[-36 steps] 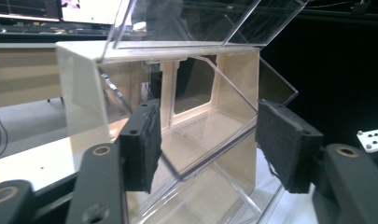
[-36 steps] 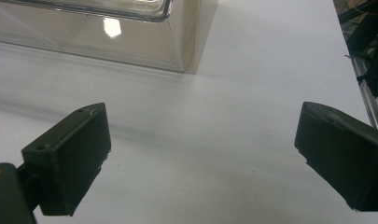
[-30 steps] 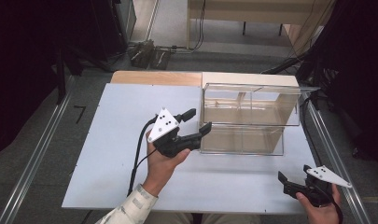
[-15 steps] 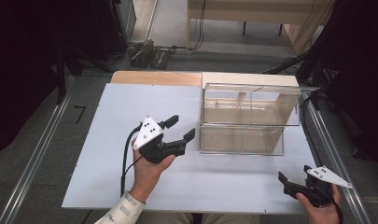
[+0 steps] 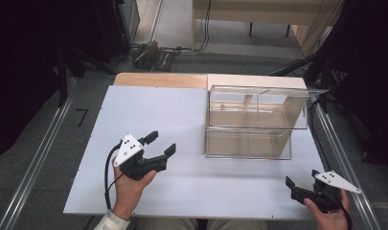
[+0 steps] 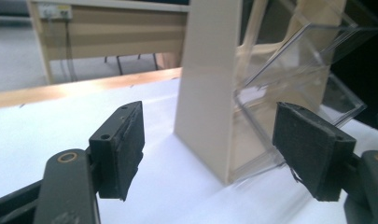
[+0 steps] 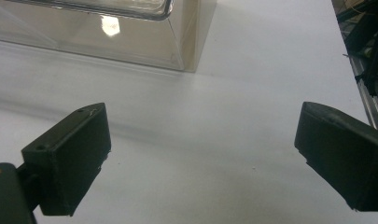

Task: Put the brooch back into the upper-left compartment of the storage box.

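A two-tier clear plastic bin unit [image 5: 251, 122] with beige side walls stands at the back right of the white table [image 5: 158, 110]. My left gripper [image 5: 162, 143] hovers low over the table's left half, well left of the unit and pointing towards it. Its jaws have just been opening and stand open with nothing between them. In the left gripper view the left gripper [image 6: 207, 140] faces the unit's beige side wall [image 6: 207, 79]. My right gripper [image 5: 302, 178] rests open at the near right corner. The right gripper [image 7: 205, 140] frames bare table below the bin unit's lower bin [image 7: 107, 32].
A wooden strip [image 5: 158, 79] borders the table's far edge. Metal rails [image 5: 36, 163] run along both sides of the table. Cables and a black device [image 5: 153, 55] lie on the floor beyond, below a wooden desk [image 5: 258, 12].
The left hand has drawn its gripper away from the bin unit, towards the near left and lower. The right gripper has stayed put.
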A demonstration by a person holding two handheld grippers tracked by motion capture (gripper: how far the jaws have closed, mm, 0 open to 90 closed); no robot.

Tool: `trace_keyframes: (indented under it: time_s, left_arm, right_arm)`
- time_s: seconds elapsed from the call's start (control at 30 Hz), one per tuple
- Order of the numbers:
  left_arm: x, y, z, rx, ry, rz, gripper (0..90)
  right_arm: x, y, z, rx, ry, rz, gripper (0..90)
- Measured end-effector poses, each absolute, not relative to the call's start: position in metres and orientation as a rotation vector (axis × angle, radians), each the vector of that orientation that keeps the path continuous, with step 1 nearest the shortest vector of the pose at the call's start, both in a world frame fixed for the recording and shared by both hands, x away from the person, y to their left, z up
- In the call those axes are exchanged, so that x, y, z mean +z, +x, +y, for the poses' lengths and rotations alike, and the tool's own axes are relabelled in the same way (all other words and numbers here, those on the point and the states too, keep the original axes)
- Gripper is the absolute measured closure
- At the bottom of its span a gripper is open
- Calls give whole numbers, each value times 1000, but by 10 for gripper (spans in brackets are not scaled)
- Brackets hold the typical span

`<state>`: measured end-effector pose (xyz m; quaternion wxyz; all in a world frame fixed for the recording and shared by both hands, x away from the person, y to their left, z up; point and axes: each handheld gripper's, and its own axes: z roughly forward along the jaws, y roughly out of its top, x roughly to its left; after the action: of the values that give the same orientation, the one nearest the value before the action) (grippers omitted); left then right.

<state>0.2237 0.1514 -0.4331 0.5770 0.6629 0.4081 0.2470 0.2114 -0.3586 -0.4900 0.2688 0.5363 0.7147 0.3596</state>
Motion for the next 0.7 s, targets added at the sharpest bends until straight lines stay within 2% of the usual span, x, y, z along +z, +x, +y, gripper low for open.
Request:
trace_keyframes:
  time_s: [0.7]
  left_arm:
    - [-472,187,239,657,1573,1217,233]
  right_arm:
    - [-490,210,-360,964,1448,1924,21]
